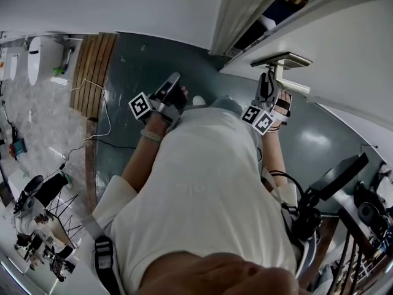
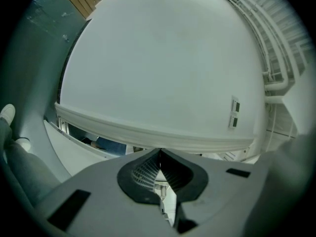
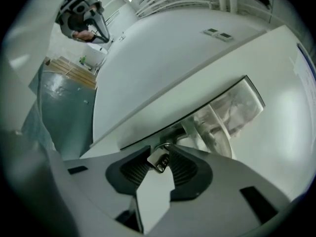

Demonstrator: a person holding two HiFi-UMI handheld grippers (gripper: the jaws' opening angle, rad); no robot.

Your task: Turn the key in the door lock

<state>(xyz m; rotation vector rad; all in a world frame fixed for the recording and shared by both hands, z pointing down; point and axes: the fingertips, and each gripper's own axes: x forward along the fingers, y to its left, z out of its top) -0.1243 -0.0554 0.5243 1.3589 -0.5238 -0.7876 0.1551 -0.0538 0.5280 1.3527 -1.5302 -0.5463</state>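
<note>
In the head view, wooden slats [image 1: 92, 72] lie at ten o'clock on the dark green floor [image 1: 129, 60]. Right of them, just above the centre, the left claw [image 1: 174, 80] points toward twelve o'clock over the floor, well apart from the door. In the left gripper view its two pads are pressed together at the tips with nothing between them, and they face a broad white panel. The person's white shirt [image 1: 209, 189] fills the six o'clock part of the head view. Further right, at about one o'clock, the right claw [image 1: 268, 77] reaches up to the white door [image 1: 344, 54], just beneath the handle [image 1: 285, 61]. In the right gripper view its pads pinch the flat metal head of the key [image 3: 159, 160]. The key sits tilted at the door's edge, at the handle's eight o'clock.
</note>
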